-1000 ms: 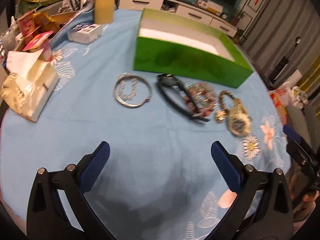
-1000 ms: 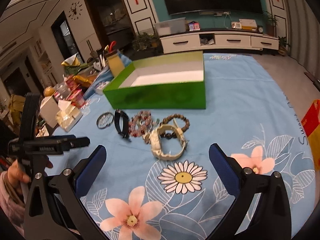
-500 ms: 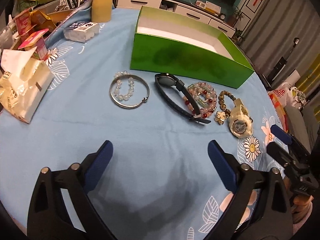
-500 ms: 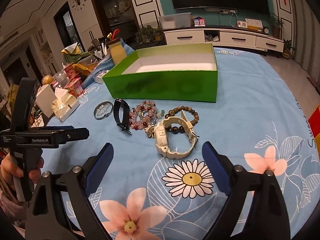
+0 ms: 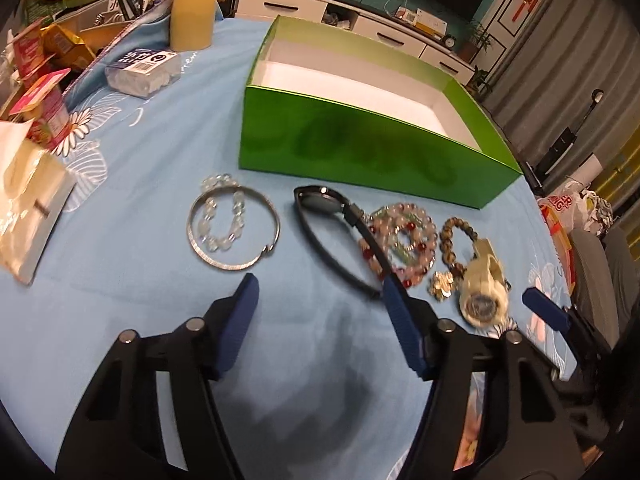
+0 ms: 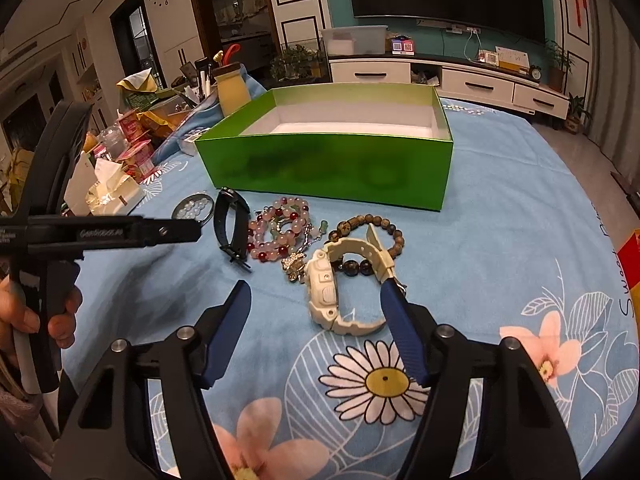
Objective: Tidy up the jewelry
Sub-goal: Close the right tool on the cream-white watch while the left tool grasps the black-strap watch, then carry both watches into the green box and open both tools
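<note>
Closing, both empty — left tongs (image 5: 318, 286) near black watch (image 5: 336, 236), right tongs (image 6: 314, 294) around white watch (image 6: 340, 280)

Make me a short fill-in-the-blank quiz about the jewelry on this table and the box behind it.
1. The open box behind the jewelry is ____ on the outside.
2. The clear bead bracelet lies inside the silver ____.
3. The watch nearest the right tool is ____ in colour.
4. The tablecloth is light ____ with flowers.

Missing words: green; bangle; cream; blue
</note>
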The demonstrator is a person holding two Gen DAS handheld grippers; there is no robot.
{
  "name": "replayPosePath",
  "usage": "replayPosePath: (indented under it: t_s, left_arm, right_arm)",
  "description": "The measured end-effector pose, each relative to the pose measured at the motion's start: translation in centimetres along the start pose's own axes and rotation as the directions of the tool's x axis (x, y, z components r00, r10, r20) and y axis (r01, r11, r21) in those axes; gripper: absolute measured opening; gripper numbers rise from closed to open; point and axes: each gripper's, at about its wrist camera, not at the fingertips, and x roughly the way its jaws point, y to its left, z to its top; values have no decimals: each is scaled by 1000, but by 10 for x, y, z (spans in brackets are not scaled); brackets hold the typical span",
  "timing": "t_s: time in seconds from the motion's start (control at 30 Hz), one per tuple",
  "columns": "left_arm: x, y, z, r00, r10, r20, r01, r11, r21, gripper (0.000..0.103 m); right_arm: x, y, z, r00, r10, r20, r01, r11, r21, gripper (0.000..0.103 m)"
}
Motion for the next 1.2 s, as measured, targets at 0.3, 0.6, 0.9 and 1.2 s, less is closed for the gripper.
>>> replayPosePath:
  t_s: [0.3, 0.6, 0.9, 1.2]
  left_arm:
    - [31, -11, 14, 998, 43, -54, -43, 999, 8, 36]
    - [35, -6, 19, 998, 30, -49, -28, 999, 40, 9]
    - [32, -2, 17, 999, -6, -54, 9, 999, 48, 2]
    - [14, -8, 9, 1000, -5, -29, 7, 998, 57, 1]
  right_arm:
    - [9, -2, 3, 1000, -21, 4, 21, 999, -29, 69]
    - [23, -6, 7, 999, -42, -8, 42, 998, -38, 59]
    - [35, -1, 6, 997, -71, -27, 69, 995, -70, 32]
    - [18, 2, 1, 1000, -27, 6, 28, 998, -51, 18]
